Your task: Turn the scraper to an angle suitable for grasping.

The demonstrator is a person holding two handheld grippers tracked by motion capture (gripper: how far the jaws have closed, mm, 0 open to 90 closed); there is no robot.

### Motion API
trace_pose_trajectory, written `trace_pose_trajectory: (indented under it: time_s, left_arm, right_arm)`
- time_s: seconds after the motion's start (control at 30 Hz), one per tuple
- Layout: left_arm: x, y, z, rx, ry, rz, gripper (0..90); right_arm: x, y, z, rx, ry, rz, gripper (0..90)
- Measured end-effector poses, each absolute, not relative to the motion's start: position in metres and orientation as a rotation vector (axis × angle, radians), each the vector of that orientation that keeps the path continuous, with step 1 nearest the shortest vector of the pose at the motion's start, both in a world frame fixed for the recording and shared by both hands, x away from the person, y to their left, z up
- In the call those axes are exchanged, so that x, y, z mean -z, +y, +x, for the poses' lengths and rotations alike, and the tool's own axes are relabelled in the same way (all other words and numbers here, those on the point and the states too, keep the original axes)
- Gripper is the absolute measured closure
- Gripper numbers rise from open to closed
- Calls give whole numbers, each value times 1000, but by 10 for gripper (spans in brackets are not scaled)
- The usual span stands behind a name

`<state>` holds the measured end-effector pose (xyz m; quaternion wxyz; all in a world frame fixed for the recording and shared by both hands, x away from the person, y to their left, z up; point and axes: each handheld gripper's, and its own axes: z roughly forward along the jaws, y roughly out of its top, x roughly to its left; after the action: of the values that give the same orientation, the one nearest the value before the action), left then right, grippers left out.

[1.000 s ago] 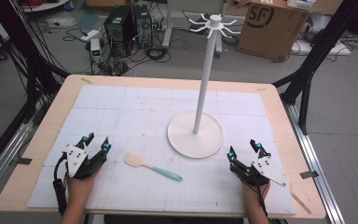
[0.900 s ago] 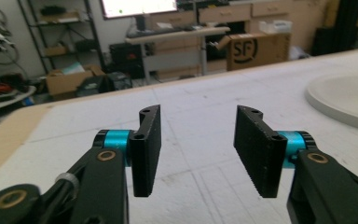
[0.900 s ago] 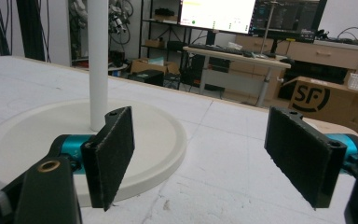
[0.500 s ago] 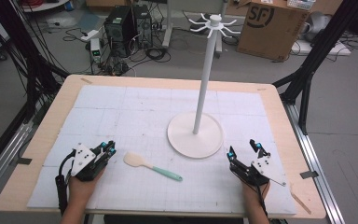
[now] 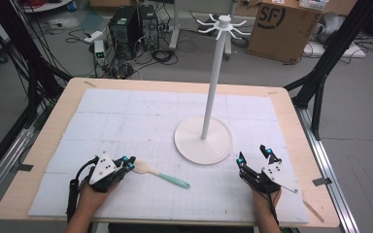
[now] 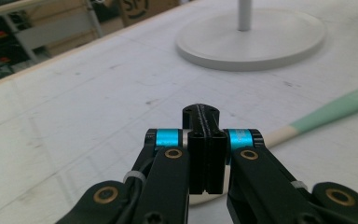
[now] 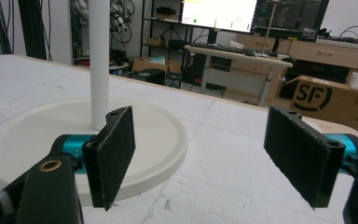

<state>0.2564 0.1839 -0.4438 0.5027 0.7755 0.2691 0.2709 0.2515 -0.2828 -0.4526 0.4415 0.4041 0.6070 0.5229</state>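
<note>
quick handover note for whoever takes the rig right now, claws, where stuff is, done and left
Left claw: shut, jaws pressed together at the cream head of the spatula. Whether it actually pinches the head cannot be told.
Right claw: open, empty, resting on the mat to the right of the stand's base.
Spatula: flat on the mat, green handle pointing towards the right claw, apart from the base.
Stand: upright mid-table, hooks on top bare.
Done: left claw brought to the spatula's head.
Left: confirm the grip and lift; probably the spatula goes to the stand.
</note>
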Motion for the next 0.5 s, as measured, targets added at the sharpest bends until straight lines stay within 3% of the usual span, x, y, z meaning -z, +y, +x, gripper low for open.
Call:
trace_pose_trajectory:
  time_s: [0.5]
  left_arm:
    - [445,136,251,-474,529,2077,899]
  right_arm:
    - [453,-283,252,-1298,1508,1004,244]
